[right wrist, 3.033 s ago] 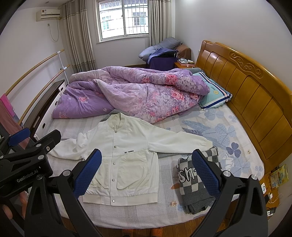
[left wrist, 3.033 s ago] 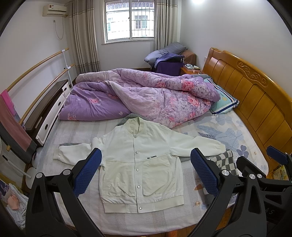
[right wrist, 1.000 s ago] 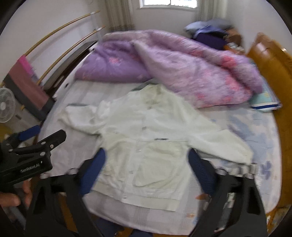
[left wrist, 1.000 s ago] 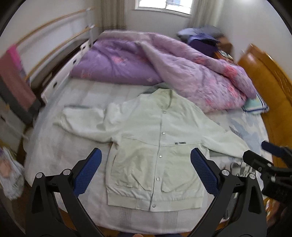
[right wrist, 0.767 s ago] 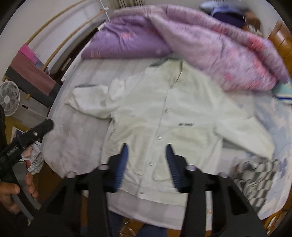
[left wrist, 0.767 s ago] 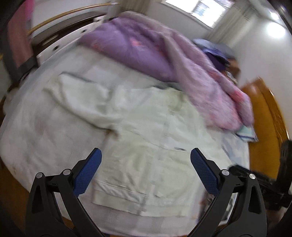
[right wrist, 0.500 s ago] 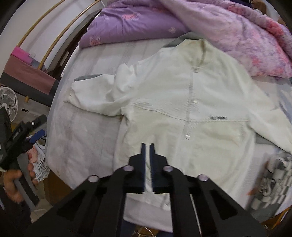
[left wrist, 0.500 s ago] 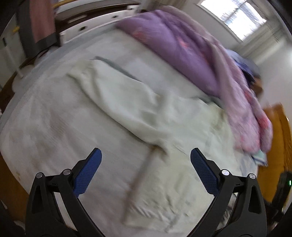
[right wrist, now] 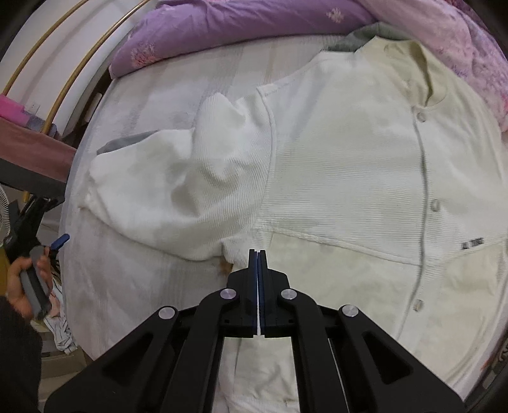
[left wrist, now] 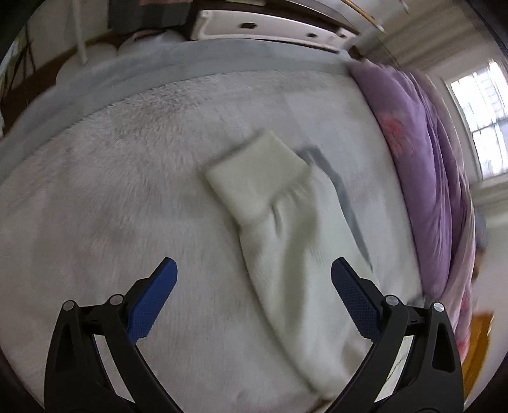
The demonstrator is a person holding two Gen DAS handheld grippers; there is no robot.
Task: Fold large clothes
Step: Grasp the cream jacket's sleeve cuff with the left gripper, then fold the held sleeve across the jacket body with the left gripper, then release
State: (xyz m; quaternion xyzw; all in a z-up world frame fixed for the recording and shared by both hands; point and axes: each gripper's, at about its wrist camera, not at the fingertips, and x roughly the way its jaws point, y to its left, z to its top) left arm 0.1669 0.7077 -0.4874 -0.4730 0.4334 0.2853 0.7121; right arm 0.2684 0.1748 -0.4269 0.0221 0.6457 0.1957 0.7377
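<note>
A cream button-front jacket (right wrist: 349,178) lies face up, spread flat on the bed. Its left sleeve (right wrist: 177,187) is bunched and points to the left edge of the bed. In the left wrist view that sleeve (left wrist: 285,241) runs away from me and ends in a ribbed cuff (left wrist: 254,178). My left gripper (left wrist: 254,279) is open and hovers just above the sleeve, one finger on each side of it. My right gripper (right wrist: 257,254) is shut with nothing between the jaws, its tip over the jacket's side just below the armpit.
A purple floral quilt (right wrist: 254,28) is heaped at the far side of the bed, also in the left wrist view (left wrist: 425,178). A white fleecy sheet (left wrist: 111,197) covers the mattress. A rail and a pink towel (right wrist: 25,127) stand by the left edge.
Both grippers came down toward the bed. The left one swung left to the sleeve and cuff. The right one closed its jaws and moved in over the jacket's left side.
</note>
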